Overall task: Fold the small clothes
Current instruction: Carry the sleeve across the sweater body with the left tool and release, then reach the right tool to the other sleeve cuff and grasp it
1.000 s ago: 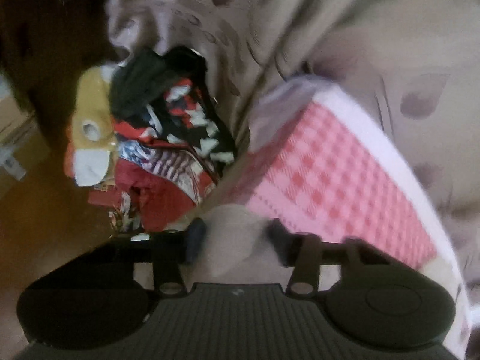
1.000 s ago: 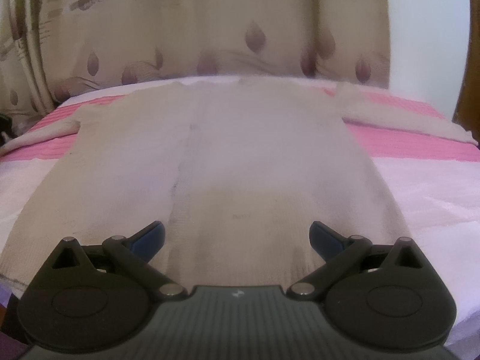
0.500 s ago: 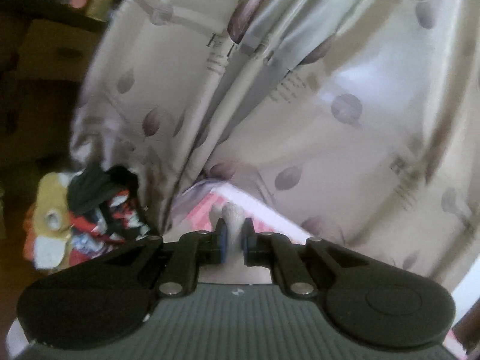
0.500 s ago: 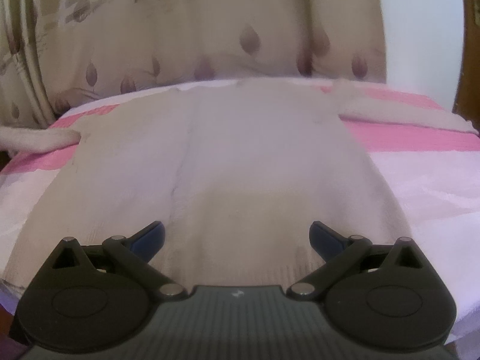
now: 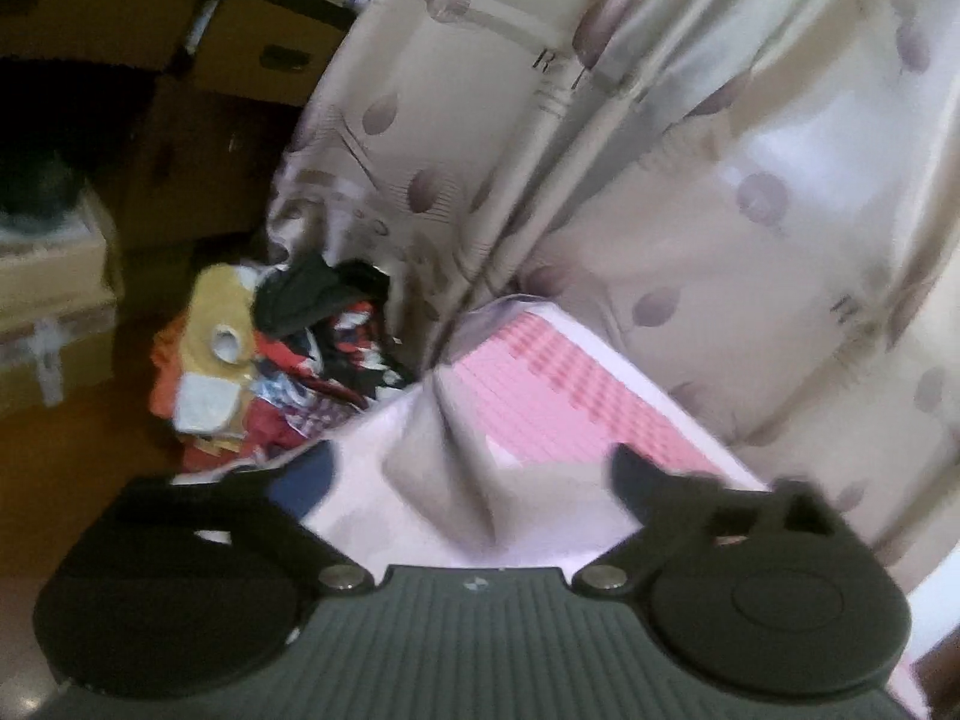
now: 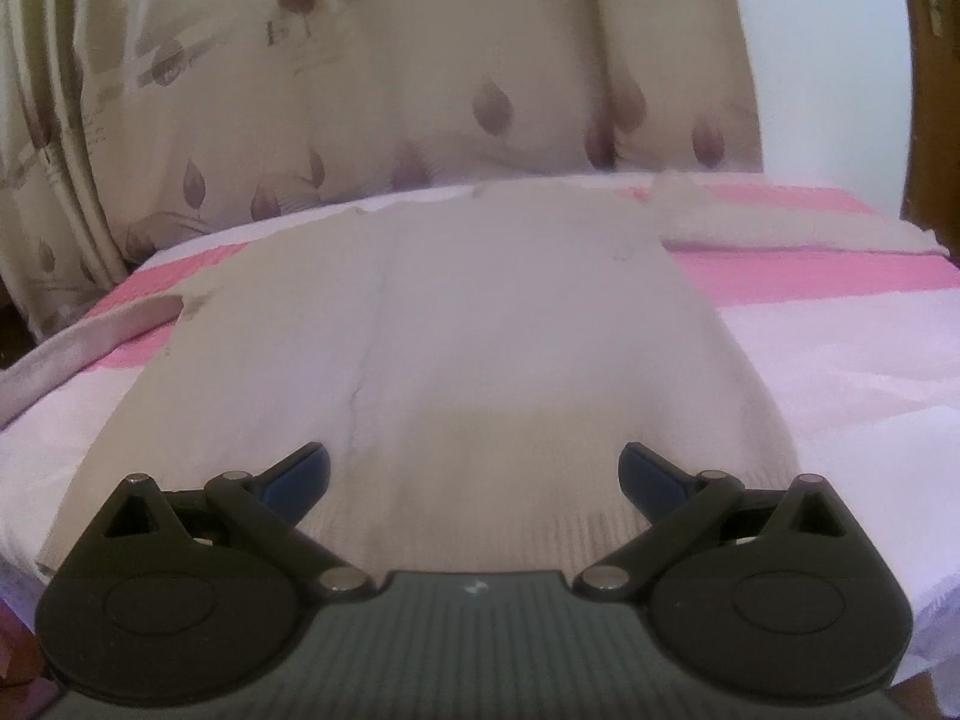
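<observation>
A beige knit sweater (image 6: 480,324) lies flat on the pink and white bedcover (image 6: 840,324), hem nearest me, sleeves spread to both sides. Its left sleeve (image 6: 78,348) trails over the bed's left edge. My right gripper (image 6: 474,474) is open and empty, just above the hem. My left gripper (image 5: 474,474) is open and empty at the bed's left corner, over the end of that sleeve (image 5: 444,468), which lies loose between the fingers on the cover (image 5: 570,396).
A patterned beige curtain (image 6: 372,90) hangs behind the bed. A heap of coloured clothes (image 5: 288,354) lies on the floor left of the bed. Cardboard boxes (image 5: 240,60) stand beyond it. A wooden door (image 6: 936,60) is at the far right.
My left gripper was shut on the sleeve end half a second ago; it has opened and let the sleeve drop. The right gripper has tilted slightly and stays open.
</observation>
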Available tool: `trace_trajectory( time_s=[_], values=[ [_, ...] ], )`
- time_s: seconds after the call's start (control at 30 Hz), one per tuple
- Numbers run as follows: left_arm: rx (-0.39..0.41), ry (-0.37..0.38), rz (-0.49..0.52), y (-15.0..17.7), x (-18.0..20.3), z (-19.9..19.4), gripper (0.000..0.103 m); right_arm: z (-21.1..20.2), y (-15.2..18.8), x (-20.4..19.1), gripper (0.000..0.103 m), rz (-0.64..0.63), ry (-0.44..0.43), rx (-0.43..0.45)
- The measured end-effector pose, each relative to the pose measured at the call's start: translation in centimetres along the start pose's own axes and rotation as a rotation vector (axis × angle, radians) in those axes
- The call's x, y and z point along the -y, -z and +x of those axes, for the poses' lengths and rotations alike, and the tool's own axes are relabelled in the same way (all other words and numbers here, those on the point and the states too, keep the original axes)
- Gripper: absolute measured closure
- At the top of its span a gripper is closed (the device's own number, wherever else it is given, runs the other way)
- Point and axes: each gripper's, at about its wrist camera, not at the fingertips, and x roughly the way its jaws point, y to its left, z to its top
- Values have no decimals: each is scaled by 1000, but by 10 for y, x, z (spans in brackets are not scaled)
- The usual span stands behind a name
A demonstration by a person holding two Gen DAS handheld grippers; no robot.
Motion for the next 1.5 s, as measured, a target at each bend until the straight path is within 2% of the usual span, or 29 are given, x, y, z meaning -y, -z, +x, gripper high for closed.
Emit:
trace_trajectory(
  time_s=[0.07, 0.1, 0.2, 0.23, 0.27, 0.3, 0.33, 0.37, 0.4, 0.47, 0.57, 0.63, 0.67, 0.7, 0.8, 0.83, 0.87, 0.93, 1.0, 1.03, 1.07, 1.1, 1.13, 1.2, 1.3, 1.37, 1.5],
  values=[
    [-43, -86, 31, -19, 8, 17, 1, -2, 2, 0, 0, 2, -4, -2],
    [-84, -97, 55, -28, 10, 28, 1, -3, 2, 0, 0, 0, -5, -2],
    [-297, -154, 161, -48, 20, 81, 6, -6, 3, 1, 0, -13, -2, 1],
    [-370, -181, 182, -49, 22, 97, 20, -7, 3, 2, 0, -12, 3, 2],
    [-408, -200, 186, -47, 21, 107, 52, -7, 3, 3, 0, -4, 7, 4],
    [-449, -212, 197, -44, 22, 116, 67, -7, 4, 4, 0, 6, 12, 5],
    [-454, -224, 237, -42, 25, 122, 72, -7, 4, 6, 0, 17, 13, 4],
    [-431, -235, 267, -40, 28, 121, 87, -6, 5, 7, 0, 27, 14, 0],
    [-420, -245, 271, -42, 30, 122, 87, -5, 5, 7, 0, 31, 15, -5],
    [-337, -250, 225, -50, 31, 114, 87, -3, 6, 7, 0, 30, 15, -14],
    [-86, -212, 193, -86, 47, 87, 87, -4, 4, 5, 0, 13, 20, -12],
    [129, -68, 134, -102, 47, 49, 87, -7, 3, 5, 0, 11, 24, 2],
    [217, -46, 137, -101, 45, 30, 87, -9, 2, 6, 0, 16, 25, 10],
    [262, -50, 149, -96, 41, 18, 87, -10, 2, 7, 0, 23, 26, 18],
    [260, -98, 90, -58, 7, 5, 86, -11, 6, 15, 0, 57, 27, 22],
    [233, -150, 101, -40, -8, 9, 82, -10, 8, 18, 0, 66, 28, 17],
    [187, -200, 106, -30, -19, 17, 71, -8, 10, 21, 0, 74, 31, 7],
    [66, -291, 47, -9, -51, 31, 70, -5, 10, 28, 0, 89, 23, -17],
    [73, -374, -42, 1, -77, 18, 66, -7, 6, 37, 0, 115, 12, -13],
    [111, -398, -98, 4, -86, 6, 49, -10, 3, 42, 0, 129, 11, 1],
    [147, -418, -144, 4, -91, -6, 21, -14, 0, 47, 0, 141, 10, 17],
    [196, -441, -185, 3, -91, -17, 12, -18, -4, 55, 0, 159, 6, 38],
    [245, -456, -199, 4, -86, -28, 11, -21, -8, 65, 0, 183, -4, 57],
    [274, -423, -136, 0, -59, -40, 11, -23, -16, 87, 0, 233, -19, 94],
    [259, -318, 41, 7, 2, -37, 11, -18, -30, 138, 0, 336, 5, 142],
    [181, -201, 138, 17, 45, -24, 10, -11, -37, 183, 0, 453, -14, 187],
    [71, -78, 240, 59, 118, 15, 9, 12, -49, 267, 2, 657, 20, 175]
  ],
)
